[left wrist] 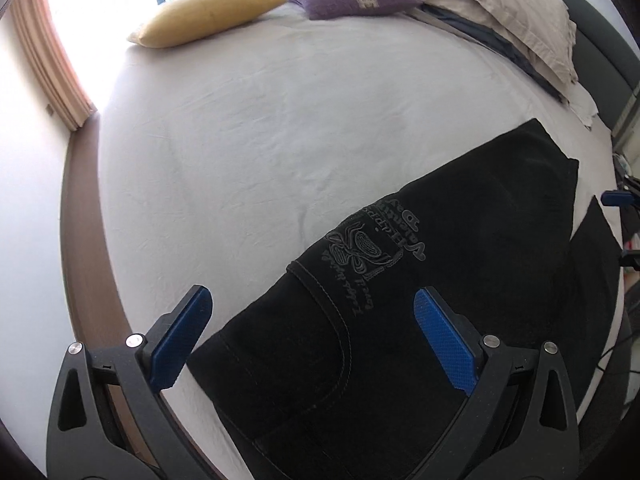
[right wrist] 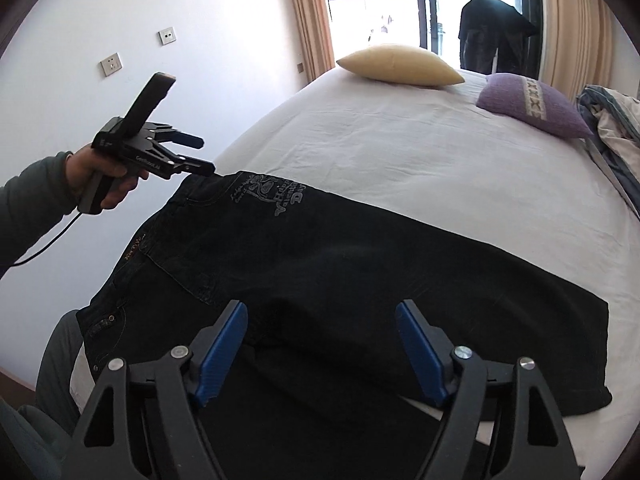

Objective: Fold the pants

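Black pants (left wrist: 420, 300) with grey embroidery lie flat on the white bed (left wrist: 280, 140), near its front edge; they also show in the right wrist view (right wrist: 340, 280). One leg is folded over the other, with a lower layer showing at the front. My left gripper (left wrist: 312, 312) is open and empty, hovering above the waist corner of the pants; it also shows in the right wrist view (right wrist: 202, 156), held in a hand. My right gripper (right wrist: 322, 328) is open and empty, just above the crotch area of the pants.
A yellow pillow (right wrist: 400, 65) and a purple cushion (right wrist: 532, 102) lie at the far end of the bed. Crumpled bedding (left wrist: 500, 12) is piled at the far right. A wall with sockets (right wrist: 112, 65) stands left. A window with curtains is behind the bed.
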A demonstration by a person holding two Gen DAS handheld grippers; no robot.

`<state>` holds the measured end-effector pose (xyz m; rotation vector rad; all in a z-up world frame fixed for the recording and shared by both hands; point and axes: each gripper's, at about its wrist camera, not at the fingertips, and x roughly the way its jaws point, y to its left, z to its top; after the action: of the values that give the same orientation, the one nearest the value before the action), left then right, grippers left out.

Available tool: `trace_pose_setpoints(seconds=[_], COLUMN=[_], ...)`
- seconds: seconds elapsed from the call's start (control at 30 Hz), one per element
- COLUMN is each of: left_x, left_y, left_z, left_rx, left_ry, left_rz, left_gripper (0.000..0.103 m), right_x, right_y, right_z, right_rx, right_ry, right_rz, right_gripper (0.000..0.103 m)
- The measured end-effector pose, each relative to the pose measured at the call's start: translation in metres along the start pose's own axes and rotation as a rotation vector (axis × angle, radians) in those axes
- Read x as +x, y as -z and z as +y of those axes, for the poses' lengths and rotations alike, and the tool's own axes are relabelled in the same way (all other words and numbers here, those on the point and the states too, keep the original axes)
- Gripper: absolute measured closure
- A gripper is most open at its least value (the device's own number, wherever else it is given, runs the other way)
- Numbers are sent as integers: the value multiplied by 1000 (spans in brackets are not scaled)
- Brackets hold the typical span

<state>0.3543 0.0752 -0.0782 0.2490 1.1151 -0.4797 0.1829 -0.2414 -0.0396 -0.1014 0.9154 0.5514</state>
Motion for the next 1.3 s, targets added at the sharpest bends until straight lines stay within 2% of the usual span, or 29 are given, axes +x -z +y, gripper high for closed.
trace_pose_setpoints(seconds=[0.03, 0.1, 0.17, 0.27, 0.43, 0.5, 0.53, 0.6, 0.7, 0.8, 0.97, 1.07, 1.17, 1.3], left_x=[10, 28, 46, 71, 82, 85, 86, 84, 74, 54, 26, 13, 3, -7], left_y=[-5, -14, -18, -20, -21, -19, -19, -17, -12, -3, 20, 33, 37, 45], left_z=[3, 6, 8, 10, 12, 10, 7, -3, -18, -35, -48, -57, -61, -64], left_rx=[18, 46, 63, 102, 111, 112, 124, 164, 228, 275, 334, 386, 402, 395], left_ry=[29, 46, 69, 65, 80, 91, 74, 43, -36, -101, -158, -206, -214, -202], left_rz=[24, 74, 129, 197, 215, 222, 221, 218, 171, 77, -42, -98, -140, -158], left_gripper=[11, 33, 44, 45, 47, 69, 73, 91, 96, 96, 96, 96, 96, 96], right_x=[7, 21, 33, 50, 74, 82, 85, 92, 105, 121, 146, 152, 157, 173], right_y=[-5, -12, -17, -24, -42, -52, -57, -69, -85, -98, -113, -119, -124, -124], right_z=[-5, -14, -19, -25, -24, -23, -23, -22, -18, -16, -8, -7, -2, 7], right_rx=[-5, -16, -31, -54, -119, -142, -151, -178, -230, -292, -389, -419, -446, -518], right_ry=[-6, -15, -34, -61, -102, -105, -107, -109, -106, -92, -72, -62, -70, -47], right_rz=[6, 18, 28, 43, 63, 68, 68, 69, 94, 138, 204, 212, 218, 282], right_gripper=[26, 29, 32, 32, 34, 36, 36, 38, 43, 49, 53, 53, 53, 54])
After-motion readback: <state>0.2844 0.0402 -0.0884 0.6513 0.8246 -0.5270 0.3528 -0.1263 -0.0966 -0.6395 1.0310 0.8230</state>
